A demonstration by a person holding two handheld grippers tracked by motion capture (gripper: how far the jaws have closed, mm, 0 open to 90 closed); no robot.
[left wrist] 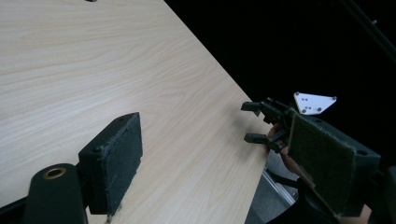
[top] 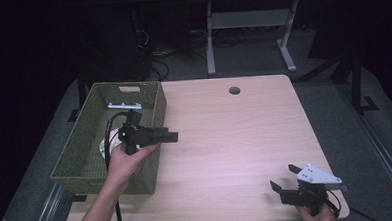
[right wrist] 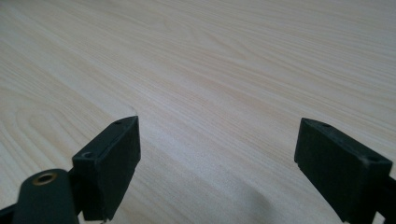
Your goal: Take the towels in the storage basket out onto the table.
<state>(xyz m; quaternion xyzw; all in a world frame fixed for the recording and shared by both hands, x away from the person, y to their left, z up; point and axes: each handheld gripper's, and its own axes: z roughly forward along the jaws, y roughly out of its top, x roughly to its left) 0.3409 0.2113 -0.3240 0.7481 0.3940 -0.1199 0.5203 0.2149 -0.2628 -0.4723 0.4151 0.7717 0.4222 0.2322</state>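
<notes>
Wooden table (top: 235,134), green basket (top: 85,140): no legible writing.

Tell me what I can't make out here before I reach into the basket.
- Round white thing in the basket, high view: mostly covered by the left gripper and hand, too small to identify.
- White strip at the basket's far end, high view: too small to tell what it is.
- Right gripper, high view: its rear and the hand are cut off by the bottom edge.
</notes>
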